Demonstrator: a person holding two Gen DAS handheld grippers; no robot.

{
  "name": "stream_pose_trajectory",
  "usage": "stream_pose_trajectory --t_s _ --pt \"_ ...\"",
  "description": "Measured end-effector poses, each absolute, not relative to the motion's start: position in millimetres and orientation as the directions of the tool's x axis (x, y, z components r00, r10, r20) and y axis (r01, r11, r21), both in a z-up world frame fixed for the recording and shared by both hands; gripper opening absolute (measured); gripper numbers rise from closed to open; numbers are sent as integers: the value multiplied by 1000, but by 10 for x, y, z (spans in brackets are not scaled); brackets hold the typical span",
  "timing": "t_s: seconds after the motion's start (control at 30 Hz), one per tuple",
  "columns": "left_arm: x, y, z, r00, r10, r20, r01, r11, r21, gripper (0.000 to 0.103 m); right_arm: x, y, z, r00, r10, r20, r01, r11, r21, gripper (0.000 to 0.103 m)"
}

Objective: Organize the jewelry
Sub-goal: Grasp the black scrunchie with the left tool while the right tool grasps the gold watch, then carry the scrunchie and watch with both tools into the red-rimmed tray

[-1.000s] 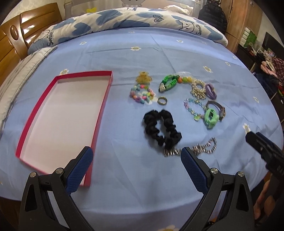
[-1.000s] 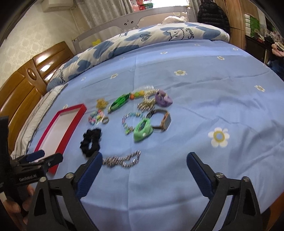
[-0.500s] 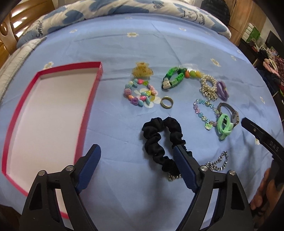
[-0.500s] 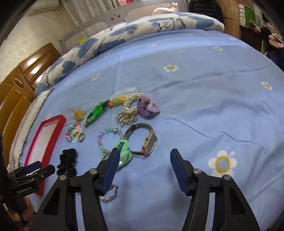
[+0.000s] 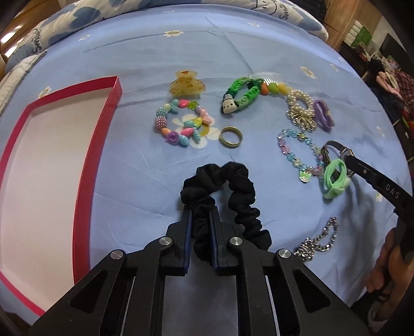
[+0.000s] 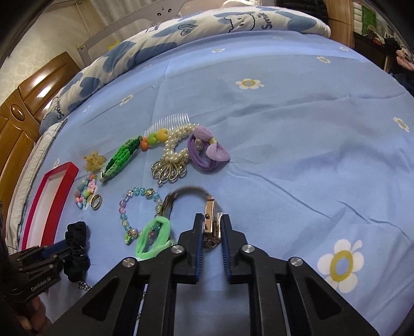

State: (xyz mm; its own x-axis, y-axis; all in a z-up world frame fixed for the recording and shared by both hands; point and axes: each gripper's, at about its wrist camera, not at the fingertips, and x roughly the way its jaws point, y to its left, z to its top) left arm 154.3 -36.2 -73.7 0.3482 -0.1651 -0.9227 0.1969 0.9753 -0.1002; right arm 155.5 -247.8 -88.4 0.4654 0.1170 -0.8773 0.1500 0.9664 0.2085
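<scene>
Gripping black scrunchie [image 5: 220,186], watch [image 6: 211,219] (both clamped)

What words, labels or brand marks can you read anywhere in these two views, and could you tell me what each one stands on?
"DAS" – on the arm of the right gripper, seen from the left wrist.
"GenRobot.AI" – on the body of the left gripper, seen from the right wrist.
"Smile" – partly cut off, printed several times on the quilt at the head of the bed.
The watch face is edge-on; nothing on it can be read.

On the bed [image 5: 145,160], the box [image 5: 108,108] lies left of the ring [image 5: 231,136], the scrunchie [image 5: 220,191] nearer the bed's edge.
</scene>
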Motion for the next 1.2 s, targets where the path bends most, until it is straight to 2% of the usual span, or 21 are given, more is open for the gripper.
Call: stream_pose_trajectory --t_s 0.23,0.5,0.83,1.2 --pt "1413 -282 -506 385 -192 -903 192 973 -125 9 1421 -2596 -662 541 82 -837 180 961 211 10" --pt "1266 87 -176 436 -216 -874 148 975 -168 9 1335 -2329 -319 597 200 -777 85 947 308 10" --pt "1211 926 -68 483 -134 -865 -29 985 -169 9 1449 -1316 -316 505 423 -752 -134 899 416 10" --pt "1575 1730 -168 500 -56 -864 -180 969 -168 9 1822 -360 -304 428 510 -746 -282 860 425 10"
